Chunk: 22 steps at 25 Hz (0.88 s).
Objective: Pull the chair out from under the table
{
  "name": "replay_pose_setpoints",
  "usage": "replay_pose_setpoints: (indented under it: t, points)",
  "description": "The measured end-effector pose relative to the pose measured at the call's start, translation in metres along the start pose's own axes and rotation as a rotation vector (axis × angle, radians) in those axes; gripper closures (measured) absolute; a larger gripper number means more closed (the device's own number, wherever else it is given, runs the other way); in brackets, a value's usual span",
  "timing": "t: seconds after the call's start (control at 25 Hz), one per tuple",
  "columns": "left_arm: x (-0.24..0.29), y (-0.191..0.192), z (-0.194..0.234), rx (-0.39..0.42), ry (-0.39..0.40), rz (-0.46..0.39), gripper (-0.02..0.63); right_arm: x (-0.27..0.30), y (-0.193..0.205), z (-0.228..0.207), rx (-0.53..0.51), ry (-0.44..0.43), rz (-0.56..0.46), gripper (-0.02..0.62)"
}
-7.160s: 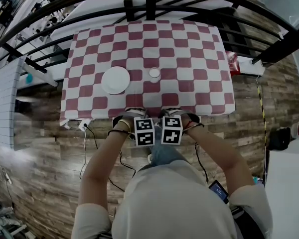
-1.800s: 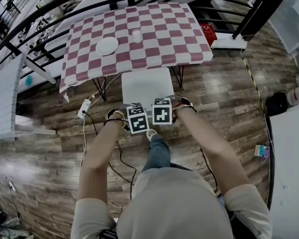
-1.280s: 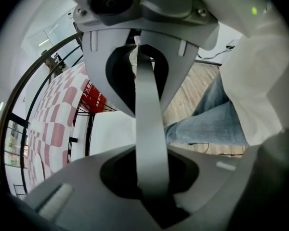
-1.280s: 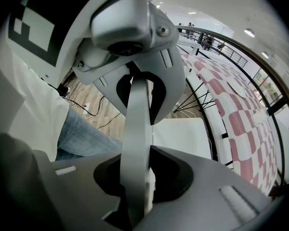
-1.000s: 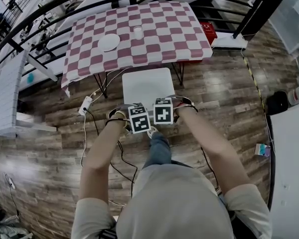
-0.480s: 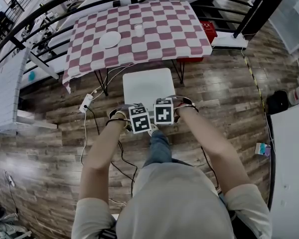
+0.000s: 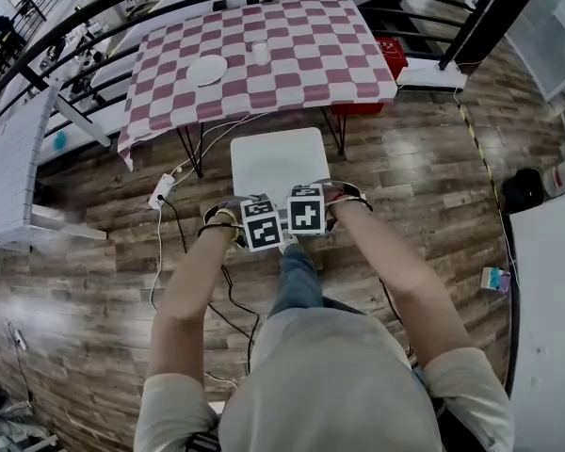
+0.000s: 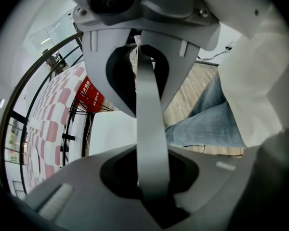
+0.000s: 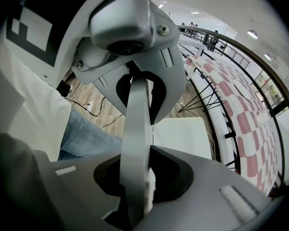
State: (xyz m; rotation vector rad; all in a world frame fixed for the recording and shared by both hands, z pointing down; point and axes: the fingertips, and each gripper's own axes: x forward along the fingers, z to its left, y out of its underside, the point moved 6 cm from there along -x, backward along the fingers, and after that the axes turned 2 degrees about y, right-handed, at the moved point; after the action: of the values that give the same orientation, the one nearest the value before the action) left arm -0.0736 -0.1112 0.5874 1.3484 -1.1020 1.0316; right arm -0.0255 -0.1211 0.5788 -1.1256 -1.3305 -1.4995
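The white chair [image 7: 281,163] stands on the wooden floor, its seat wholly out from under the red-and-white checked table [image 7: 301,64]. My left gripper [image 7: 260,207] and right gripper [image 7: 307,196] sit side by side at the near edge of the chair, both pointing steeply down. In the left gripper view the jaws are shut on the thin pale top edge of the chair back [image 8: 151,148], with the seat [image 8: 111,134] beyond. In the right gripper view that same chair back edge [image 9: 135,143] is clamped between the jaws, above the seat [image 9: 183,131].
A white plate [image 7: 207,70] and a small cup [image 7: 260,53] rest on the table. A black railing [image 7: 122,3] curves behind it. A power strip [image 7: 158,196] with cables lies left of the chair, a red box [image 7: 391,59] right of the table. My legs stand right behind the chair.
The chair has slid back with both grippers, and the gap between its seat and the table has widened. Several seconds ago the seat was hidden under the tablecloth.
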Motion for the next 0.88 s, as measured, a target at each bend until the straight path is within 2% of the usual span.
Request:
replay_pose_setpoints:
  t: [0.88]
  points:
    - [-0.001,-0.007,-0.047,-0.013,0.002,-0.004,0.528,-0.002,0.001,0.048,-0.003,-0.013,0.013,0.52]
